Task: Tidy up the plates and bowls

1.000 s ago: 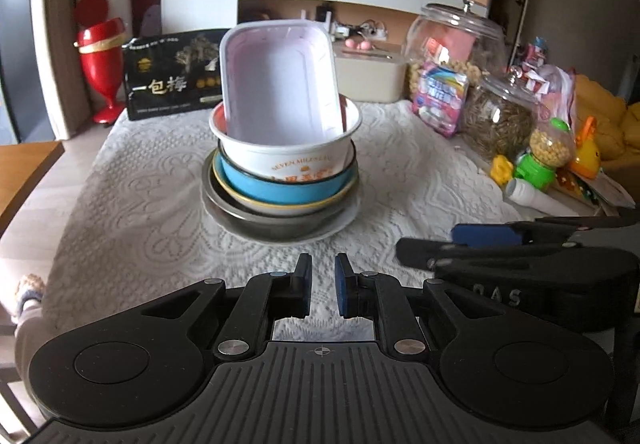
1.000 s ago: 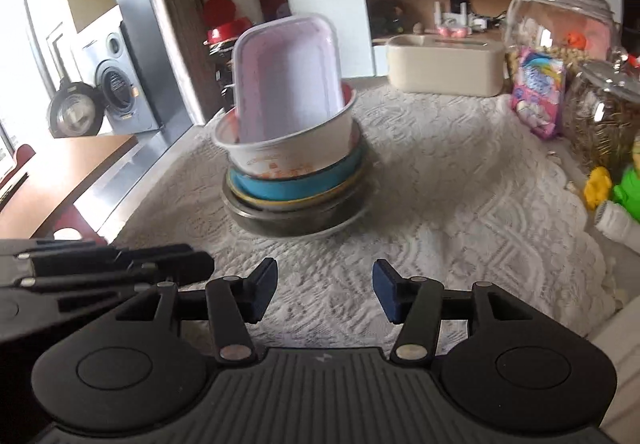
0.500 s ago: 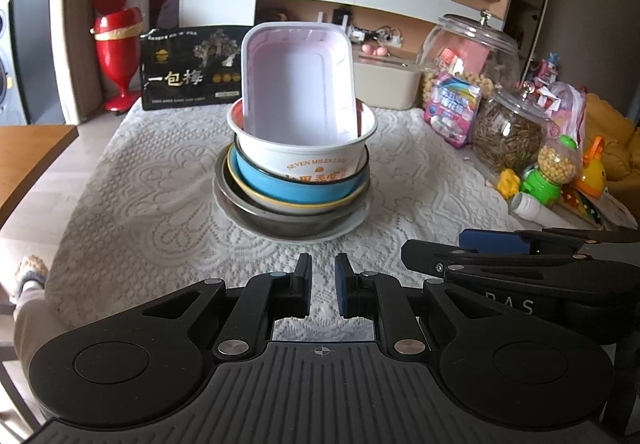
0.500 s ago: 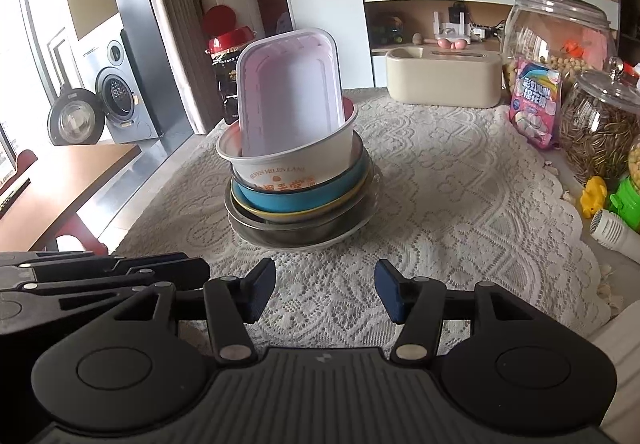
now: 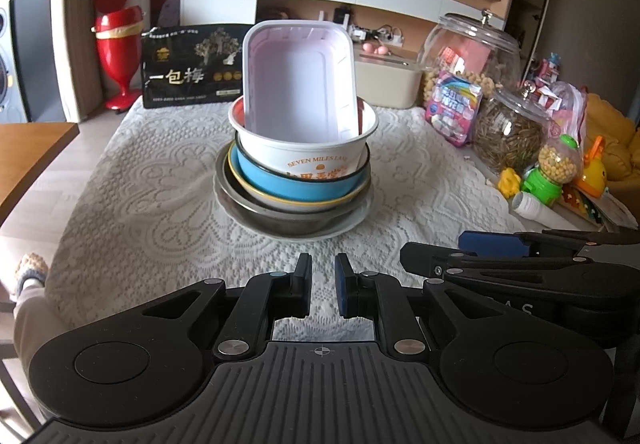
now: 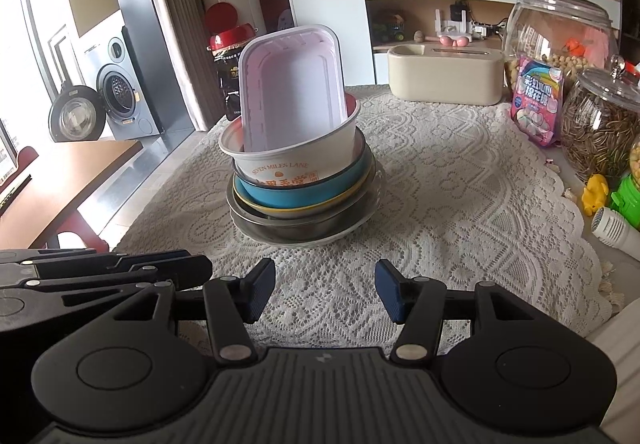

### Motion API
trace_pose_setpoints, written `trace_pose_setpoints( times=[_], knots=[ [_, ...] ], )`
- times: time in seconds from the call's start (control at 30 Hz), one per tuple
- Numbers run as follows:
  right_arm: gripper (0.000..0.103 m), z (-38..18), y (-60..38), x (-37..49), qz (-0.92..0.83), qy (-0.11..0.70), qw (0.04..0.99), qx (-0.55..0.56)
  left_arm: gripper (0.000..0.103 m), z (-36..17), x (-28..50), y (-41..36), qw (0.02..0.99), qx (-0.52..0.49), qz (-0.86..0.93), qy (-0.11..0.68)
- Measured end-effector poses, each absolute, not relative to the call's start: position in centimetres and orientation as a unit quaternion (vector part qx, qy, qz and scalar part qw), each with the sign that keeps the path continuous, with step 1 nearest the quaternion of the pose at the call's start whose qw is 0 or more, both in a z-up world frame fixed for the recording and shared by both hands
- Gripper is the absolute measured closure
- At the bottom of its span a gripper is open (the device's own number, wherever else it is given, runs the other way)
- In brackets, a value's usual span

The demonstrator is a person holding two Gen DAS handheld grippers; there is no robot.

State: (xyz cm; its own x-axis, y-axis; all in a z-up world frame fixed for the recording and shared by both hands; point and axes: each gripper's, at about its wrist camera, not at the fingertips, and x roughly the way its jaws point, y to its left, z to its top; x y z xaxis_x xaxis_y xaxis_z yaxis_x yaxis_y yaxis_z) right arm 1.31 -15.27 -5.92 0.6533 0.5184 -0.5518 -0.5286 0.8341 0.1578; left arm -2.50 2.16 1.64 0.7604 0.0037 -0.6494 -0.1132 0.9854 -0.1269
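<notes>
Left wrist view: my left gripper [image 5: 322,290] sits low over the lace tablecloth [image 5: 160,212], pads nearly together with only a narrow gap, nothing between them. Straight ahead, well apart from the fingertips, is the stack: white plate [image 5: 356,222] at the bottom, steel bowl [image 5: 280,224] on it, yellow-rimmed dish [image 5: 288,204], blue bowl [image 5: 288,182], then a white paper bowl [image 5: 316,158] with orange print. A pale pink rectangular tray [image 5: 298,88] stands nearly upright inside the paper bowl, leaning back, open face toward the camera. Right gripper [image 5: 492,244] shows edge-on at lower right; I can't read its opening from here. Black snack bag [image 5: 192,68] and red goblet-shaped bin [image 5: 118,44] behind the stack, glass jars [image 5: 508,132] and toys along the right edge.

Right wrist view: right gripper [image 6: 325,292] is spread wide, blue pads [image 6: 260,290] well apart, holding nothing, hovering above the cloth [image 6: 460,204]. Same stack ahead and slightly left: steel bowl [image 6: 296,230], blue bowl [image 6: 296,196], paper bowl [image 6: 296,160], pink tray [image 6: 292,92] tilted back in it. The whole pile sits near the table's left edge. Left gripper [image 6: 120,272] visible side-on at lower left. Beige box [image 6: 444,76] at the far end of the table, washing machine [image 6: 116,92] in the background left.
</notes>
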Motion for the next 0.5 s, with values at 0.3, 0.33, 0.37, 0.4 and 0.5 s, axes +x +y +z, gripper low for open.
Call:
trace_pose_setpoints(
  times=[0.3, 0.33, 0.37, 0.4, 0.5],
  knots=[
    [0.047, -5.99, -15.25, 1.25, 0.289, 0.301, 0.909, -0.009, 0.088, 1.64, -2.54, 2.16, 0.935, -0.081, 0.032, 0.344],
    [0.047, -6.00, -15.25, 1.25, 0.289, 0.301, 0.909, -0.009, 0.088, 1.63, -2.54, 2.17, 0.935, -0.081, 0.032, 0.344],
    [0.047, -6.00, -15.25, 1.25, 0.289, 0.301, 0.909, -0.009, 0.088, 1.63, -2.52, 2.17, 0.935, -0.081, 0.032, 0.344],
    [0.047, -5.99, -15.24, 1.25, 0.289, 0.301, 0.909, -0.009, 0.088, 1.63, -2.51, 2.17, 0.935, -0.081, 0.032, 0.345],
    [0.047, -5.99, -15.24, 1.25, 0.288, 0.301, 0.909, -0.009, 0.088, 1.66, -2.59, 2.11, 0.935, -0.082, 0.033, 0.344]
  ],
)
